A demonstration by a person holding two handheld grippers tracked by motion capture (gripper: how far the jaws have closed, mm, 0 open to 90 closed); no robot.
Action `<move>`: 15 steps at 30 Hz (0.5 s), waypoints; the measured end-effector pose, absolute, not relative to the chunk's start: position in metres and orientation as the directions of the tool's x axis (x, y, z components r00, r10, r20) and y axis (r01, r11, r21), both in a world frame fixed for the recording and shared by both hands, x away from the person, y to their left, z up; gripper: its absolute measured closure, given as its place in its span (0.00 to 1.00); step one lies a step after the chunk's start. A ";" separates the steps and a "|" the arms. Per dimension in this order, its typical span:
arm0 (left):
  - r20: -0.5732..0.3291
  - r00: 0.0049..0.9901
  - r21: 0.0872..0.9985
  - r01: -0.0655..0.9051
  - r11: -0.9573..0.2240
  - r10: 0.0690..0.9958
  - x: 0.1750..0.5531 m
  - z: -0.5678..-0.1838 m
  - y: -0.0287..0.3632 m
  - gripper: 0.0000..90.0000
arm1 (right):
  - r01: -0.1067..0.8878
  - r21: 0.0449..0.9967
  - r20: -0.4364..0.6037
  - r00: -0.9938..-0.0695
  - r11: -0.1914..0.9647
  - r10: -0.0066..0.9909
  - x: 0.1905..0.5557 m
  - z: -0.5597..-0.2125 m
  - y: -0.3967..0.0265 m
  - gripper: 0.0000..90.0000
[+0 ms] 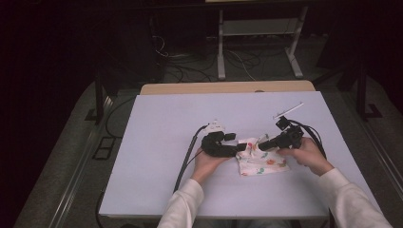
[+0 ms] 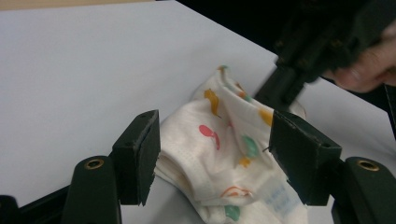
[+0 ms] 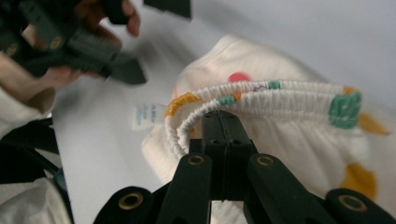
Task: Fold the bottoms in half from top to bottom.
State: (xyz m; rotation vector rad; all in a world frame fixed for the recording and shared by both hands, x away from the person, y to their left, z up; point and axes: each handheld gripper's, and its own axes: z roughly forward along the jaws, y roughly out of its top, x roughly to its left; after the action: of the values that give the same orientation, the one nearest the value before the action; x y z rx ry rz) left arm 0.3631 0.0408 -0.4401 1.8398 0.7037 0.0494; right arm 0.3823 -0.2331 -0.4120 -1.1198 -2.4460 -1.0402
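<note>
A small white garment [image 1: 260, 162] with coloured prints lies crumpled on the white table [image 1: 166, 142], near the middle. My left gripper [image 1: 241, 147] comes in from the left, and its jaws stand open on either side of the garment [image 2: 224, 149]. Neither of its pads [image 2: 140, 154] presses on the cloth. My right gripper [image 1: 262, 146] reaches in from the right and is shut on the garment's elastic waistband [image 3: 261, 95], pinching the gathered edge at its tip [image 3: 223, 122]. The left gripper [image 3: 93, 51] shows blurred at the upper left of the right gripper view.
A thin white strip [image 1: 288, 110] lies on the table at the back right. A wooden edge [image 1: 228, 88] runs behind the white top. Beyond it, cables and white frame legs [image 1: 221, 52] stand on the dark floor. A label [image 3: 145, 115] hangs from the garment.
</note>
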 end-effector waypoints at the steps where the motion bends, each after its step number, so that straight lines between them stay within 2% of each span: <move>1: -0.297 0.820 0.872 0.442 -0.211 0.489 0.363 -0.440 0.041 0.37 | 0.735 0.505 0.489 -0.675 0.452 0.552 0.378 -0.412 -0.232 0.99; 9: -0.318 0.809 0.868 0.459 -0.192 0.495 0.365 -0.442 0.040 0.34 | 0.700 0.511 0.442 -0.712 0.499 0.546 0.351 -0.411 -0.224 0.99; 15: -0.324 0.805 0.866 0.464 -0.187 0.497 0.365 -0.442 0.039 0.32 | 0.692 0.498 0.407 -0.719 0.523 0.563 0.335 -0.423 -0.217 0.98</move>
State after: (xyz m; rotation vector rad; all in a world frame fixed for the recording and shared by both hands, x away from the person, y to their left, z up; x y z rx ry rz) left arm 0.3650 0.0392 -0.4424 1.8188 0.7364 0.0342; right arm 0.3346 -0.2172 -0.4225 -1.0706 -2.5662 -0.9707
